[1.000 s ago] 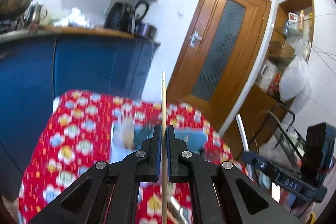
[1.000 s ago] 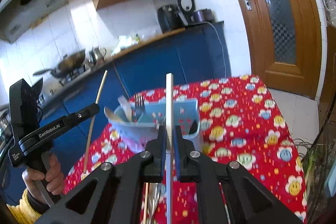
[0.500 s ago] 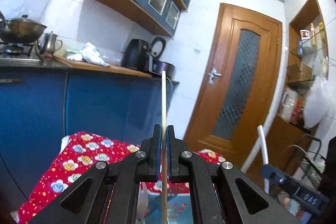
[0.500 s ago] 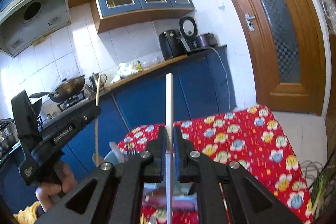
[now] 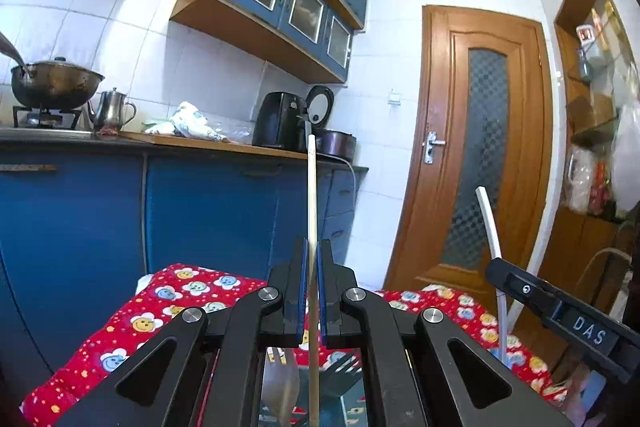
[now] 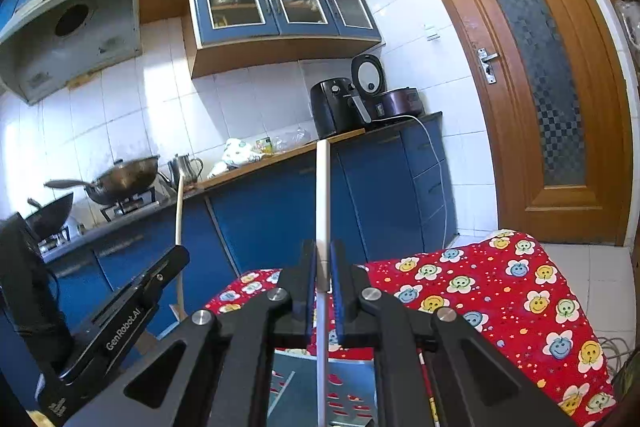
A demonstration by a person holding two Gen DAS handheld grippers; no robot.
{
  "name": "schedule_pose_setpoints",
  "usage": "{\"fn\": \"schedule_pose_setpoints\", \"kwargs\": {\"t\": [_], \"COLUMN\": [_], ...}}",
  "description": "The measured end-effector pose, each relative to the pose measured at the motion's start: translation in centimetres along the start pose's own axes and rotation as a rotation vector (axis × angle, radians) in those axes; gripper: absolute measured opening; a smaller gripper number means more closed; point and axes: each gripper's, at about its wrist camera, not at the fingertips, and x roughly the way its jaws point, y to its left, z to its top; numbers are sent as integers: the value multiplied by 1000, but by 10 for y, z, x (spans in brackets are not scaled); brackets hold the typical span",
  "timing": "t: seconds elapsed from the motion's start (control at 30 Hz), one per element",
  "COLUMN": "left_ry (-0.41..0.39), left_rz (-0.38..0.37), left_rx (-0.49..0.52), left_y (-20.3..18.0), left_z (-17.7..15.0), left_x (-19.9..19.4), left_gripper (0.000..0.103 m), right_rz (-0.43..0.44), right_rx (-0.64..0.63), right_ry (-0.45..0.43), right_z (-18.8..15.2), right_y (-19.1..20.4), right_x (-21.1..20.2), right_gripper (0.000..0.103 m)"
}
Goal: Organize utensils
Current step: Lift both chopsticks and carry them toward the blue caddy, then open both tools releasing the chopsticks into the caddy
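My left gripper (image 5: 311,267) is shut on a thin wooden chopstick (image 5: 311,195) that stands upright between its pads. Below it, between the gripper's arms, a fork and a pale spoon (image 5: 282,383) stick up from a blue utensil holder. My right gripper (image 6: 323,269) is shut on a white chopstick (image 6: 322,187), also upright. The blue holder (image 6: 288,383) lies partly hidden under the right gripper. From the right wrist view, the left gripper (image 6: 176,259) with its wooden chopstick (image 6: 179,211) is at the left. The right gripper (image 5: 496,269) with the white chopstick (image 5: 490,223) shows at the right of the left wrist view.
A table with a red flower-print cloth (image 6: 500,291) lies under both grippers. Blue kitchen cabinets (image 5: 220,211) and a counter with an air fryer (image 5: 280,123), a kettle and a wok stand behind it. A wooden door (image 5: 484,155) is at the right.
Both grippers have tilted up towards level while moving over the table, so the cloth and holder sank to the bottom of both views. Each still holds its chopstick.
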Motion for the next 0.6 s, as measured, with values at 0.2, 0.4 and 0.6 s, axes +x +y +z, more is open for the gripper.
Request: {"fn": "schedule_pose_setpoints", "kwargs": {"t": [0.2, 0.4, 0.6], "left_ry": [23, 51, 89], "left_rz": [21, 16, -5], "left_rx": [29, 45, 46], "left_y": [-2, -5, -6], "left_z": [-11, -14, -12], "left_x": [0, -5, -11], "left_gripper": [4, 4, 16], "right_rz": [-12, -21, -32], "right_rx": [-16, -35, -56], "right_ry": [65, 102, 128], "right_z": [-15, -20, -25], "right_y": [0, 4, 6], "right_x": [7, 3, -6], "right_gripper": [9, 9, 10]}}
